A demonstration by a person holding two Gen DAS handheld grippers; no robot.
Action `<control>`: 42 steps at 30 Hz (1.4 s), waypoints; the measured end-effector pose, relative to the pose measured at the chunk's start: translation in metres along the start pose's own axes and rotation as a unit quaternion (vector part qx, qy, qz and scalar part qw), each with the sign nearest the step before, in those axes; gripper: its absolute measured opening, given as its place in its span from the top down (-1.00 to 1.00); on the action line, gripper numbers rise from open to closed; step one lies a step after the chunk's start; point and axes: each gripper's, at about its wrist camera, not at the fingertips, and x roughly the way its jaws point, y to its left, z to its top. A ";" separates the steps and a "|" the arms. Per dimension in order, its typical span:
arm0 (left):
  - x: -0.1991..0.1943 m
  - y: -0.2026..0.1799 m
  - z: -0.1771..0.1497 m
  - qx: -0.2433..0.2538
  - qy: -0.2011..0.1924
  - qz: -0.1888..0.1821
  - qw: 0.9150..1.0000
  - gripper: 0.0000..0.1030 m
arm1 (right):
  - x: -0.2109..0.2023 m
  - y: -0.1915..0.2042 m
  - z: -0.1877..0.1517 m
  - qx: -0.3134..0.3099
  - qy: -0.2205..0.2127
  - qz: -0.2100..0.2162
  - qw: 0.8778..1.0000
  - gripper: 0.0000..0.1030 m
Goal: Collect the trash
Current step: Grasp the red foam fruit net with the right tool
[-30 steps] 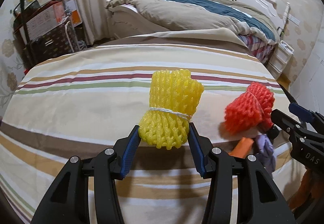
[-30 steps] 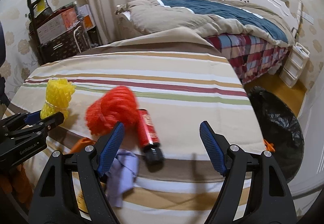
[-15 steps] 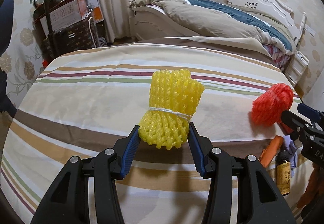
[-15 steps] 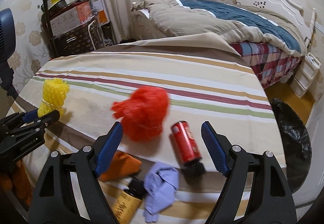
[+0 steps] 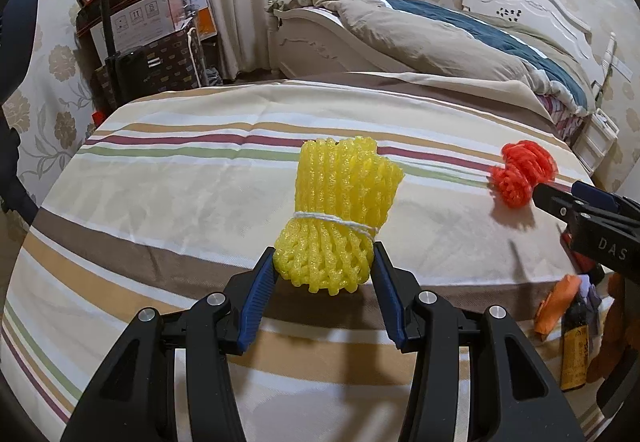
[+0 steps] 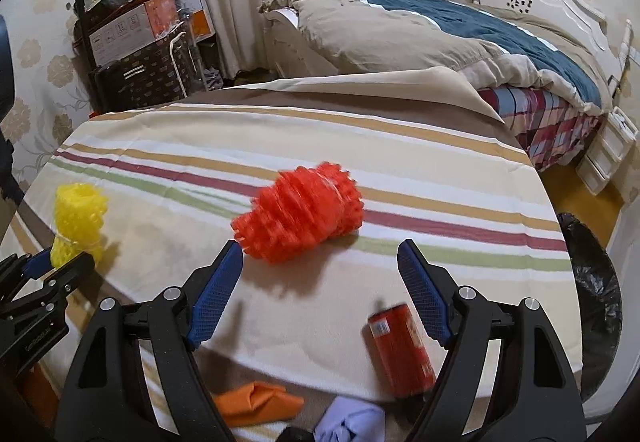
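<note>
We see foam net point(image 6: 298, 216) on table point(image 6: 400, 170), can point(image 6: 402, 350) near-right of it, tied net bundle point(image 6: 78, 220) far left, bin bag point(image 6: 592, 298) right of table.

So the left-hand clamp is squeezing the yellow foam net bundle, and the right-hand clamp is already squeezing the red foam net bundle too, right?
Not quite. The left gripper does squeeze the yellow foam net bundle, but the right gripper is wide open. In the right wrist view, the red foam net bundle lies on the striped sheet just ahead of its fingertips, not between them.
</note>
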 end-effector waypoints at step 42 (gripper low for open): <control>-0.003 0.005 0.008 -0.016 -0.009 0.021 1.000 0.05 | -0.006 -0.020 0.000 0.039 0.005 0.031 0.999 -0.16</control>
